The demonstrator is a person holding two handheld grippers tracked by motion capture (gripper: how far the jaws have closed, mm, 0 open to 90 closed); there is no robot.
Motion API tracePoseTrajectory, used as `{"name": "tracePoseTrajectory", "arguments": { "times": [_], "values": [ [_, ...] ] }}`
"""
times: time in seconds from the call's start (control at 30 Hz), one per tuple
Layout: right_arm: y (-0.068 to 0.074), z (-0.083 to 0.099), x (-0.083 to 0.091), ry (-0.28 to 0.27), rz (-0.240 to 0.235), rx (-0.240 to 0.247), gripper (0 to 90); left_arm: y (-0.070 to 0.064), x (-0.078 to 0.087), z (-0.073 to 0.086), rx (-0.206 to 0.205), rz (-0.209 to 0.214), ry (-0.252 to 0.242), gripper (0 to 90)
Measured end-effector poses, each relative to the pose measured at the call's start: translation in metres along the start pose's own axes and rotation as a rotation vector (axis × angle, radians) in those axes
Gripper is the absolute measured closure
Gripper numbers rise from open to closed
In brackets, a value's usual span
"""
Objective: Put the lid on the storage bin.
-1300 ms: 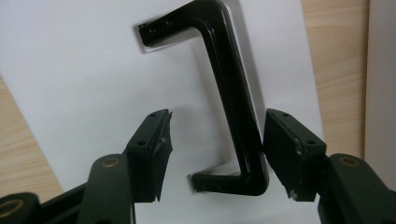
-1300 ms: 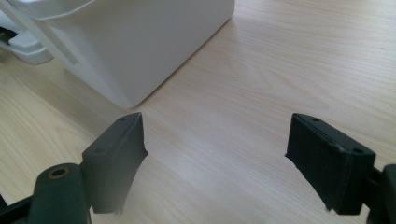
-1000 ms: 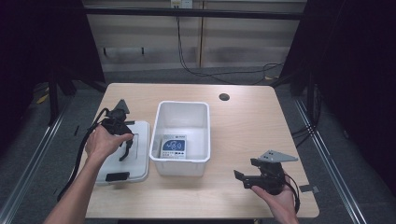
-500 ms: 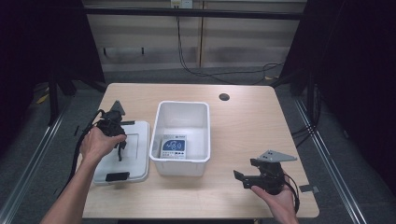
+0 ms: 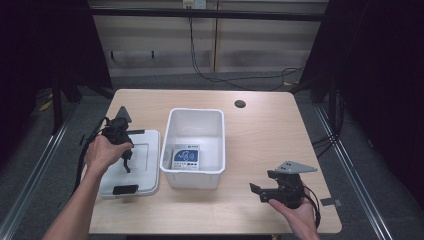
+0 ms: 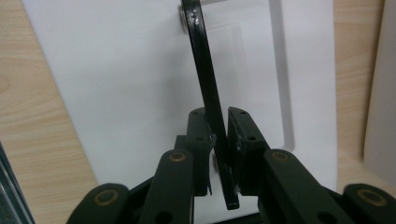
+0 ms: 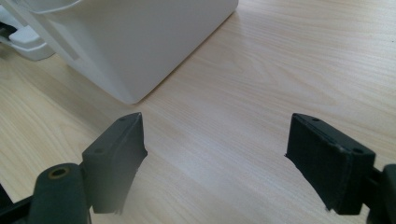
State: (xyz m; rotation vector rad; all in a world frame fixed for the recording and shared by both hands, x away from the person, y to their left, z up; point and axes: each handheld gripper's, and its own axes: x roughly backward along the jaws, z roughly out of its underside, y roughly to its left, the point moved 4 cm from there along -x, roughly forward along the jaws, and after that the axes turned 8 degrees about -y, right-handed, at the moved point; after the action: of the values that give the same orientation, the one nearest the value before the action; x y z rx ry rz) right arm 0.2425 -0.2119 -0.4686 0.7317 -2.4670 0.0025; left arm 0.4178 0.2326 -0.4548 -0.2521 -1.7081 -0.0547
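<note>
- The left gripper (image 5: 125,156) is hovering over the white lid (image 5: 142,162), which is lying flat on the bench (image 5: 260,125) just left of the white bin (image 5: 194,142)
- In the left gripper view its fingers (image 6: 200,135) are pinching a thin black handle (image 6: 205,88) between them; the handle is standing tilted, with its far end pinned to the lid (image 6: 121,74) by a small metal pivot
- The lid is resting near the bench's left edge, with a dark latch showing at its near end in the high view
- The person's left hand (image 5: 102,152) is wrapping around the gripper body, the cable trailing off toward the bench's left side
- The right gripper (image 5: 257,190) is sitting low near the front right of the bench, held in the person's right hand (image 5: 295,212), well apart from the lid
- In the right gripper view its fingers (image 7: 116,156) are standing wide apart with nothing between them, bare wood lying in the gap
- The same view is looking toward a corner of the bin (image 7: 135,42), which is standing on the bench (image 7: 289,60) a little way ahead
- A printed card (image 5: 185,157) is lying on the bin's floor toward its near side
</note>
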Motion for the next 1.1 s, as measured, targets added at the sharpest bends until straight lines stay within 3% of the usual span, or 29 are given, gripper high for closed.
{"name": "tracePoseTrajectory", "arguments": {
  "times": [0.13, 0.23, 1.1],
  "values": [
    [0.0, 0.0, 0.0, 0.003, -0.001, 0.003, 18.8, 0.004, 0.001, 0.001, 0.019, -0.005, 0.025, 83.4],
    [0.001, 0.0, 0.0, 0.001, -0.003, 0.003, 19.1, 0.005, 0.002, 0.002, 0.01, -0.019, 0.035, 84.4],
    [0.002, 0.001, -0.002, 0.022, -0.004, 0.0, 19.1, 0.005, 0.034, 0.0, -0.007, 0.013, -0.003, 85.0]
  ]
}}
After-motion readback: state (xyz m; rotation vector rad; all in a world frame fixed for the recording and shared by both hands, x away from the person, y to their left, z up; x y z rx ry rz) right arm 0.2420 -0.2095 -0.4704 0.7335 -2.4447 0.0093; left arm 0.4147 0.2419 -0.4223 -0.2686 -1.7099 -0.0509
